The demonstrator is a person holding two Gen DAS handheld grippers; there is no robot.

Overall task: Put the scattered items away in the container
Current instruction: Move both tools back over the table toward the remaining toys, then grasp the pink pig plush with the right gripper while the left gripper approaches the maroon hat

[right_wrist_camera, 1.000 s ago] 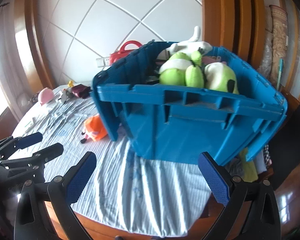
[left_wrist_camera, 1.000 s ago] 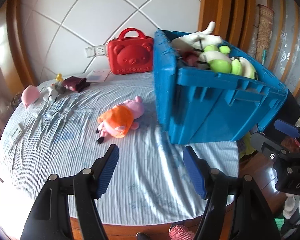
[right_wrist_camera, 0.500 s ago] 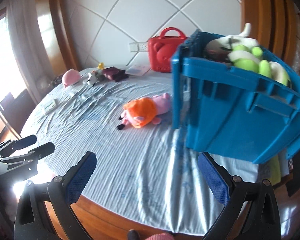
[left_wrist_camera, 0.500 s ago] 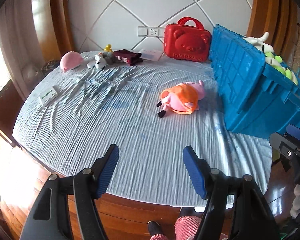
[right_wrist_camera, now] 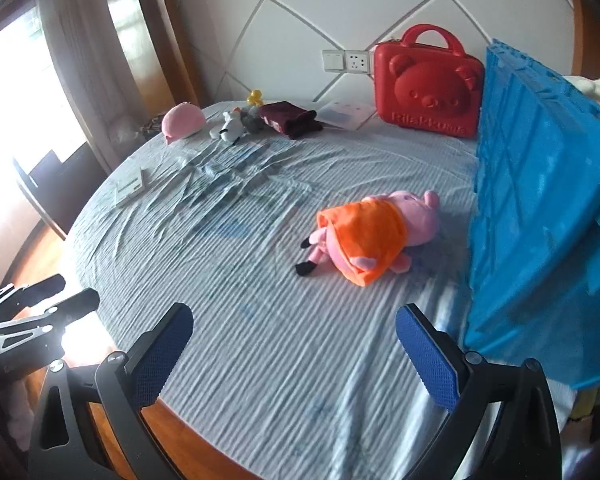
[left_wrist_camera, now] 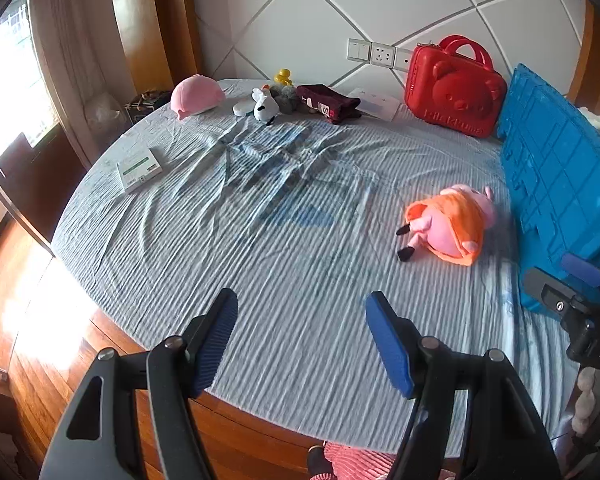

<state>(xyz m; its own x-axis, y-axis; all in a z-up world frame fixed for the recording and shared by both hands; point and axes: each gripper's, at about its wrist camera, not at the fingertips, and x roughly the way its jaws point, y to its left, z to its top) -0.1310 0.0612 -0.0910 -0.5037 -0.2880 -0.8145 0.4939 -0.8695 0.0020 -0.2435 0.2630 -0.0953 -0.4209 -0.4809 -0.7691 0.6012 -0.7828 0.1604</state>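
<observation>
One blue plastic crate [left_wrist_camera: 556,184] is standing at the right edge of both frames on a round tabletop [left_wrist_camera: 260,240] covered in a rumpled pale-blue striped cloth; white and green plush is peeking over its rim. One pig plush [right_wrist_camera: 370,236] in an orange dress is lying on its side at centre right, just beside the crate wall, pink snout pointing toward the crate and black-tipped legs pointing left. Along the far edge, in the upper middle of the frames, more things are sitting in a row: one pink round plush [left_wrist_camera: 196,95], one small black-and-white plush animal [left_wrist_camera: 265,107], one yellow duck [left_wrist_camera: 283,77], one folded maroon cloth [left_wrist_camera: 327,103] and one red bear-faced carry case [left_wrist_camera: 456,92]. One flat white box [left_wrist_camera: 139,168] is lying apart at the left.

Two tools are hovering low in the frames over the near edge: the left tool [left_wrist_camera: 300,340] and the right tool [right_wrist_camera: 294,354] are both spread wide, with nothing between their blue pads.
</observation>
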